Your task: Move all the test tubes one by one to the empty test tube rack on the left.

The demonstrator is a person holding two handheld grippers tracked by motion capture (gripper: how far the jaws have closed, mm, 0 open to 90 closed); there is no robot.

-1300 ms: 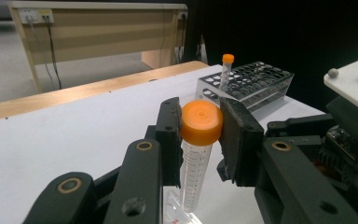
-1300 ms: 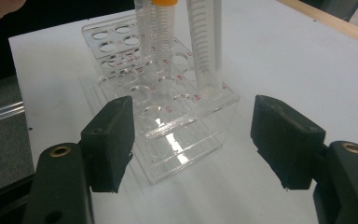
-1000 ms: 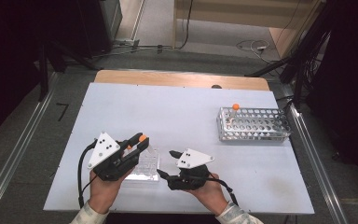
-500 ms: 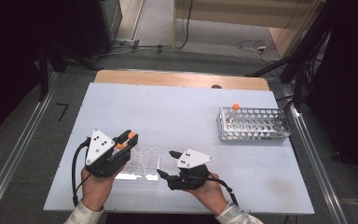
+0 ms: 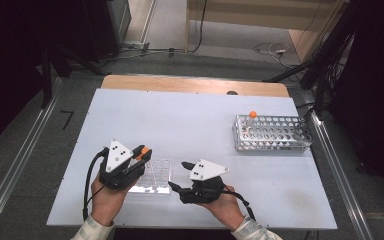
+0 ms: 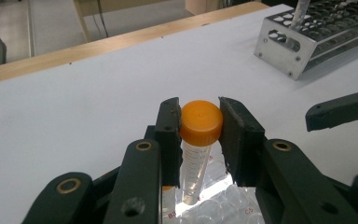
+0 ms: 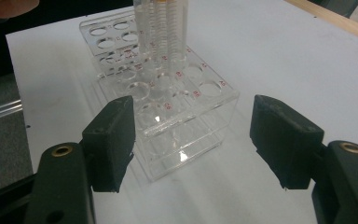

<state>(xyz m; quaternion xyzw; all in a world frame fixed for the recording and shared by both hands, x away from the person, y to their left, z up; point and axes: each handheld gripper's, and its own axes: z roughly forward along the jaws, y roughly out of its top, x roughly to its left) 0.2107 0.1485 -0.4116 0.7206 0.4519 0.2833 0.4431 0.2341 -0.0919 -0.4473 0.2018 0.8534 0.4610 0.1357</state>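
My left gripper (image 6: 199,135) is shut on the orange cap of a clear graduated tube (image 6: 196,163), holding it upright over a clear acrylic rack (image 5: 156,176). The tube's lower end reaches the rack's top (image 7: 168,107); whether it sits in a hole I cannot tell. In the high view the left gripper (image 5: 142,153) is at the rack's left edge. My right gripper (image 5: 178,175) stands open just right of the rack, jaws facing it. In the right gripper view its jaws (image 7: 193,140) are wide apart, with the rack's near corner between them and clear tubes (image 7: 161,28) rising behind.
A metal tube rack (image 5: 272,133) stands at the right of the white table (image 5: 180,120), with one orange-capped tube (image 5: 252,116) in its left end. A wooden strip (image 5: 195,84) runs along the far edge. The person's hands are at the near edge.
The left gripper with the tube has shifted slightly over the clear rack's left side, first left, then back right. The right gripper has not moved.
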